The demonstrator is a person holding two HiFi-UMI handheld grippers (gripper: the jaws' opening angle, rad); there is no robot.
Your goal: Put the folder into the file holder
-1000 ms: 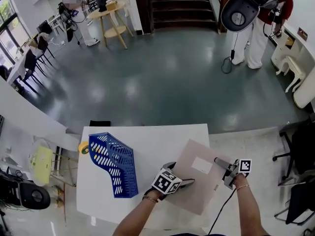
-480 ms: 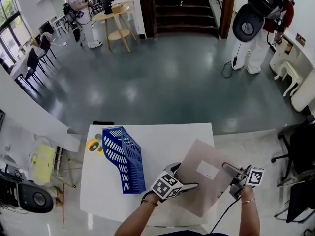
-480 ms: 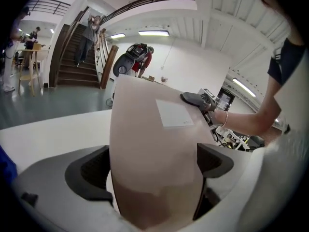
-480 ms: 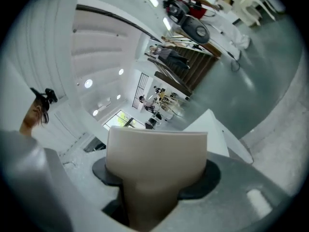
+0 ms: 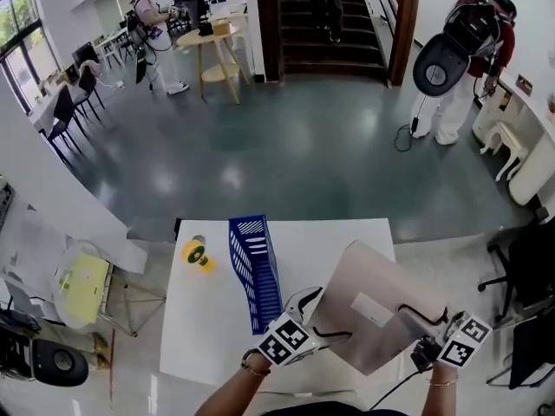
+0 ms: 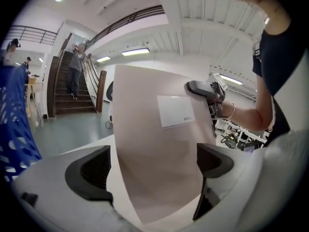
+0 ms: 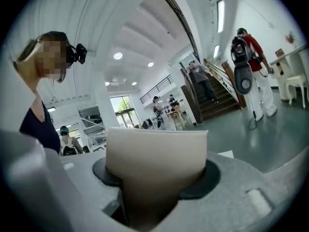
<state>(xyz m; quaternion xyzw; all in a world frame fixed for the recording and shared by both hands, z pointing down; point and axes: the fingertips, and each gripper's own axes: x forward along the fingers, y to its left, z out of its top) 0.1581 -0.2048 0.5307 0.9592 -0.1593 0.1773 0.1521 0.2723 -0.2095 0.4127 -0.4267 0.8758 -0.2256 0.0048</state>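
Your left gripper (image 5: 328,321) grips the tan folder (image 5: 381,284) at the folder's 8 o'clock edge. In the left gripper view the folder fills the gap between the two fingers, and the dark pads bear on it from each side. Your right gripper (image 5: 416,315) grips the same folder at its 4 o'clock edge. Its fingers have just been closing, and in the right gripper view the folder's thick edge sits clamped between them.

The folder is held tilted above the counter's (image 5: 208,319) 4 o'clock corner. Its white label (image 5: 372,309) faces up towards you and its highest corner points to 12 o'clock. Part of it overhangs the counter's right edge. No view shows whether its lowest edge touches the counter.

The blue file holder (image 5: 253,271) stands near the counter's centre. Its long axis runs from 12 o'clock to 6 o'clock, with the slotted end at 12 o'clock. It is at 9 o'clock from the folder, near it but apart. The left gripper's body sits just beside its 6 o'clock end. A yellow roll (image 5: 195,252) lies at 9 o'clock from the file holder, near the counter's left edge.

Beyond the counter, a grey floor (image 5: 303,146) stretches to a staircase (image 5: 325,24) at 12 o'clock. One person (image 5: 451,76) stands at 2 o'clock with a round dark unit on the back.
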